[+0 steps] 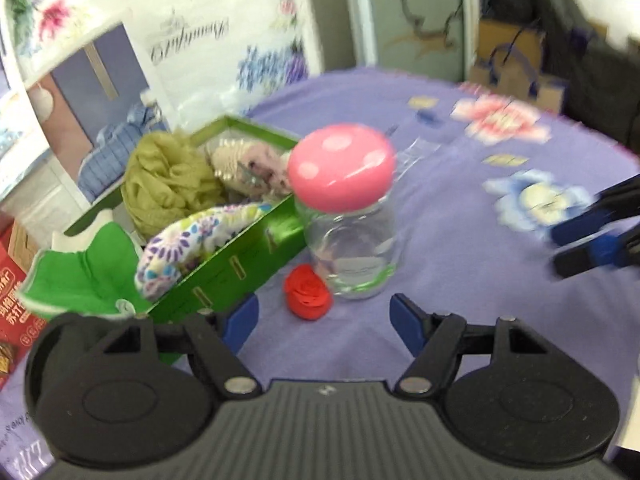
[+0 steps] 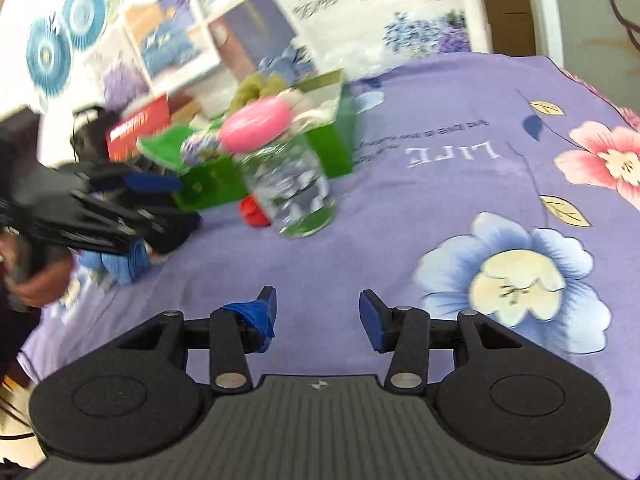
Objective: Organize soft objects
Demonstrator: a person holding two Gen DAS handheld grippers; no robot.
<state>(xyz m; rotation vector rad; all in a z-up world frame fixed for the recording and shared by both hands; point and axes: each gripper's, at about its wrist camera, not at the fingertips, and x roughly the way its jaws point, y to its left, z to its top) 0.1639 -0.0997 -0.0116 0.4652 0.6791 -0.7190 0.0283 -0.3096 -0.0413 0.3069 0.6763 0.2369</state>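
My left gripper open, right gripper open, both empty; I'd approach red rose beside jar, avoid tipping it.

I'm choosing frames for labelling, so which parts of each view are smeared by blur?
Left wrist view: the jar is fairly sharp, while the right tongs and far cloth flowers smear. Right wrist view: the jar, green box and left tongs streak.

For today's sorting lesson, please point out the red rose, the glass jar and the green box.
red rose [image 1: 308, 292], left wrist view, middle of its petals.
glass jar [image 1: 352, 248], left wrist view, its clear body.
green box [image 1: 240, 264], left wrist view, its near side wall.
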